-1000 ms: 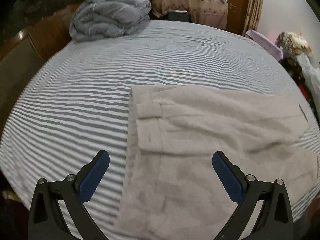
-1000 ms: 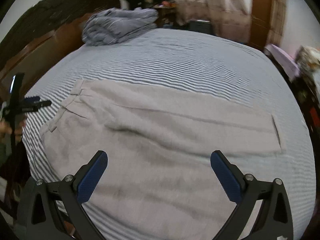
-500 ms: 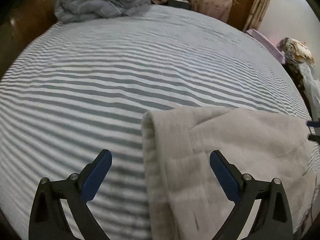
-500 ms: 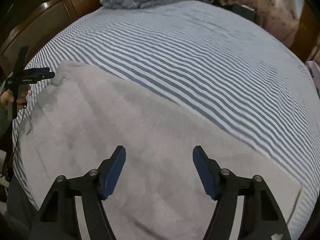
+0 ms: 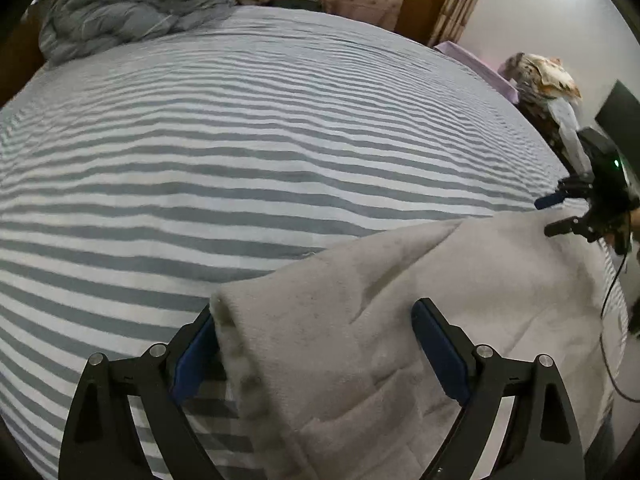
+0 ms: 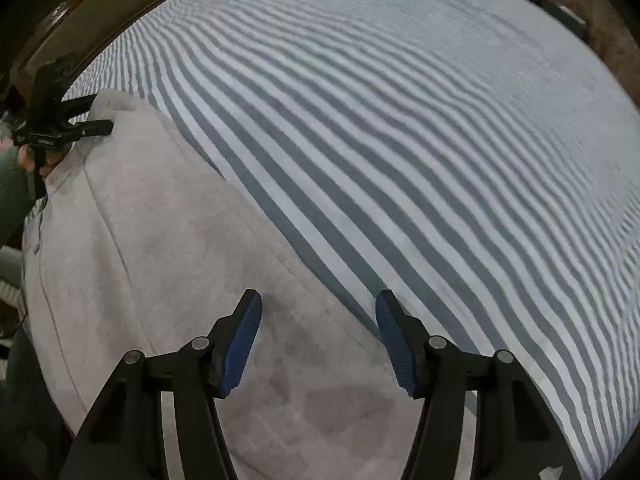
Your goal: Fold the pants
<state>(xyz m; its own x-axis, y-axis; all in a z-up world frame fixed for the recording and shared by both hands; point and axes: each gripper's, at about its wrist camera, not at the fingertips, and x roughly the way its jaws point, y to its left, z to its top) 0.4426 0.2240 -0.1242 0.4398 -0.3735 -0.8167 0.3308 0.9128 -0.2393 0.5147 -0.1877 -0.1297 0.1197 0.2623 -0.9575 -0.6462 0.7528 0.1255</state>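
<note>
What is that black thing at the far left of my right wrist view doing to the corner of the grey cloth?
Observer: That is the left gripper. Its own view shows the thick folded edge of the pants between its closing jaws, not yet pinched.
Visitor: Does the cloth lie flat there?
Observer: No. A diagonal crease runs up and away from that corner.
Visitor: Is there anything beyond the bed?
Observer: Yes, a heap of patterned cloth sits past the right side of the striped bed, by a white wall.
</note>
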